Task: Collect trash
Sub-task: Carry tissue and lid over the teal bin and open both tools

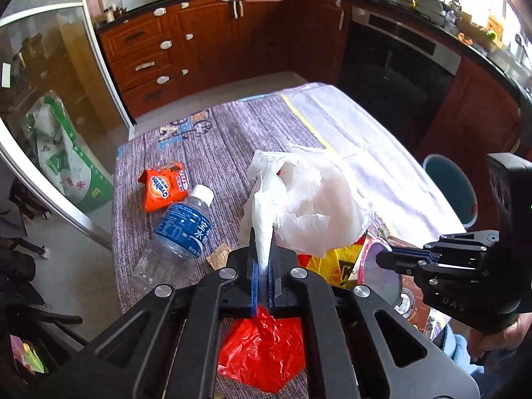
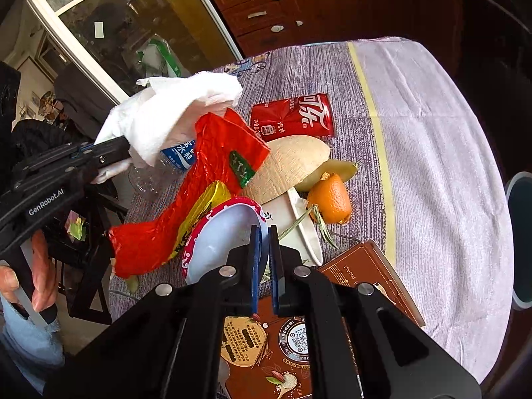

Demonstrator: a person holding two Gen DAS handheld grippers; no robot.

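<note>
My left gripper [image 1: 263, 232] is shut on a crumpled white paper towel [image 1: 309, 196] and holds it above the table; it also shows in the right wrist view [image 2: 176, 116]. My right gripper [image 2: 263, 229] is shut on the rim of a paper bowl [image 2: 226, 232] with a red patterned edge; the bowl also shows in the left wrist view [image 1: 382, 266]. A red plastic bag [image 2: 206, 179] lies beside the bowl. A clear water bottle [image 1: 176, 232] and an orange snack wrapper [image 1: 164, 184] lie on the table's left side.
A red cola can [image 2: 292, 116], an orange peel [image 2: 332, 198], a tan husk [image 2: 292, 163], a white spoon [image 2: 306, 229] and a brown box [image 2: 362, 282] lie on the cloth-covered table [image 2: 432, 133]. A teal bin [image 1: 455, 193] stands on the floor at the right. Kitchen cabinets [image 1: 216, 40] stand behind.
</note>
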